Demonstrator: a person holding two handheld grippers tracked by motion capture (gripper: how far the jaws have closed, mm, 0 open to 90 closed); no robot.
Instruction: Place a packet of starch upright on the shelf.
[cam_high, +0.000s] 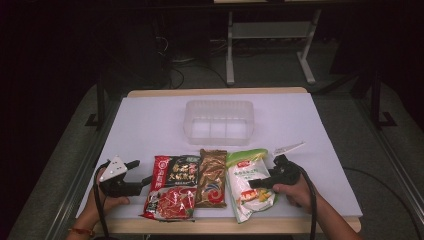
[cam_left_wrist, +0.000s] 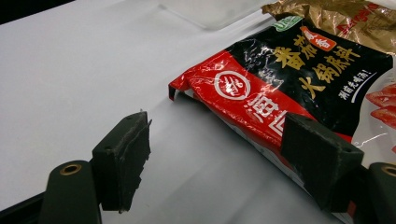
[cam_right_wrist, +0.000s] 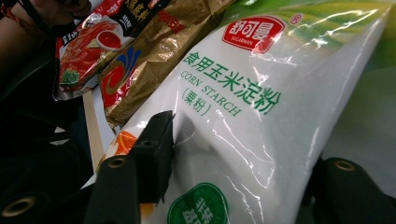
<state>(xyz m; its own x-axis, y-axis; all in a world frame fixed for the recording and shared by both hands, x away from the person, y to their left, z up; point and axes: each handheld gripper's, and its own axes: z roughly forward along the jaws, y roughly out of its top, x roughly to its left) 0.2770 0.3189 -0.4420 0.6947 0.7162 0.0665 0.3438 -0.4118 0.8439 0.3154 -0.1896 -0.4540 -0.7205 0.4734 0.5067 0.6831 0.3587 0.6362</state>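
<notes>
**Right gripper closing on a corn starch bag; three packets in a row at the near table edge**

The corn starch bag, white with a green top, lies at about 4 o'clock on the white table, just beside the front edge. The right gripper reaches it from 3 o'clock; in the right gripper view the bag bulges between the two black jaws, whose pads press into its film, so the jaws pinch the bag. Touching the bag at its 9 o'clock side is a brown-gold packet, and next at 9 o'clock a red-and-black hotpot seasoning packet. The left gripper rests at about 8 o'clock, jaws spread and holding nothing; in its own view one jaw overlaps the seasoning packet's edge, the other stands over bare table. A clear plastic box sits at 12 o'clock of the packets, well apart
</notes>
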